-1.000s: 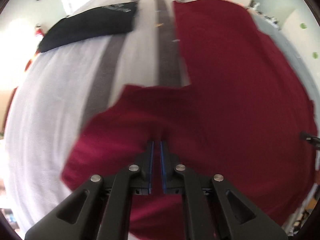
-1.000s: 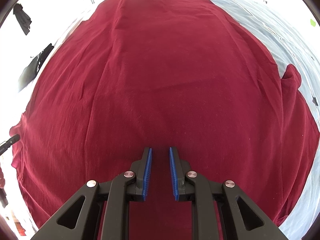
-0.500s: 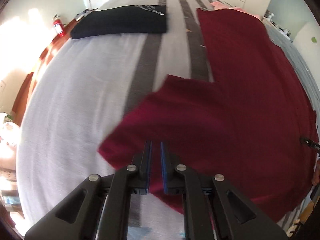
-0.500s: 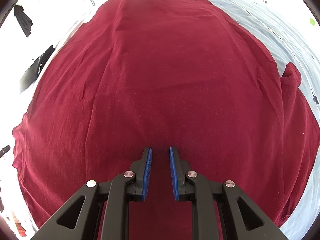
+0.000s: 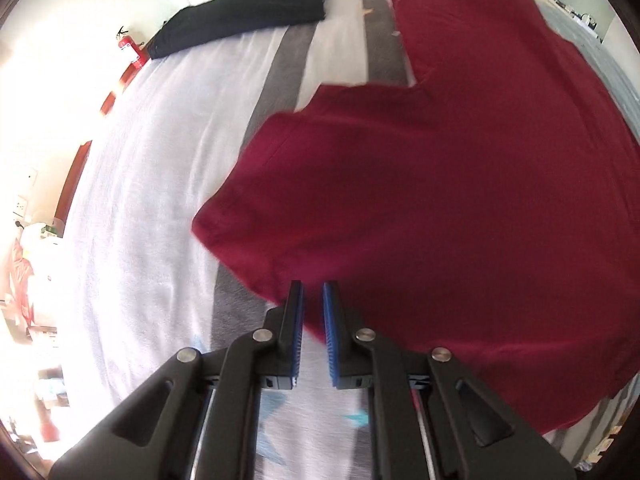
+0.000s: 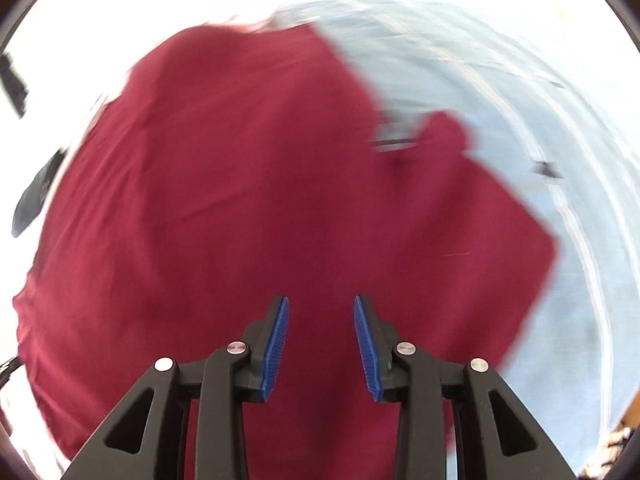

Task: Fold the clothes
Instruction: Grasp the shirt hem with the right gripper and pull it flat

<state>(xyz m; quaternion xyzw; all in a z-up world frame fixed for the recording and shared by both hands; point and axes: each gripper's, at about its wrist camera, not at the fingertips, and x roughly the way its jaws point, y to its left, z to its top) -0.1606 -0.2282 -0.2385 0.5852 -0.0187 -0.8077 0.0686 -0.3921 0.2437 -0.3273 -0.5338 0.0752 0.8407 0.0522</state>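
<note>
A dark red T-shirt (image 5: pixel 460 184) lies spread flat on a bed with a white and grey striped cover (image 5: pixel 152 208).

**Left view.** The shirt fills the centre and right of the frame. One short sleeve (image 5: pixel 280 184) juts toward the left of the frame. The shirt body runs from the lower right up toward the top centre, so its long axis points away from the camera. The left hand-held gripper (image 5: pixel 313 300) sits at the lower centre, its tips over the near edge of the shirt just below that sleeve. Its blue pads (image 5: pixel 329 320) stand almost together, leaving only a thin slit; no cloth is seen pinched between them.

**Right view.** This frame is blurred. The shirt (image 6: pixel 240 200) fills the left and centre, and its other sleeve (image 6: pixel 492 216) reaches toward the right of the frame. The right hand-held gripper (image 6: pixel 321 320) hangs above the cloth at the lower centre. Its jaws are opening, and nothing is caught between them.

**Governing relation.** Each sleeve lies outward and ahead of the gripper on its own side. The left gripper appears nearer to its sleeve, judging by how close the hem sits to its tips.

A folded black garment (image 5: pixel 244 12) rests at the upper left, well apart from the shirt.
</note>
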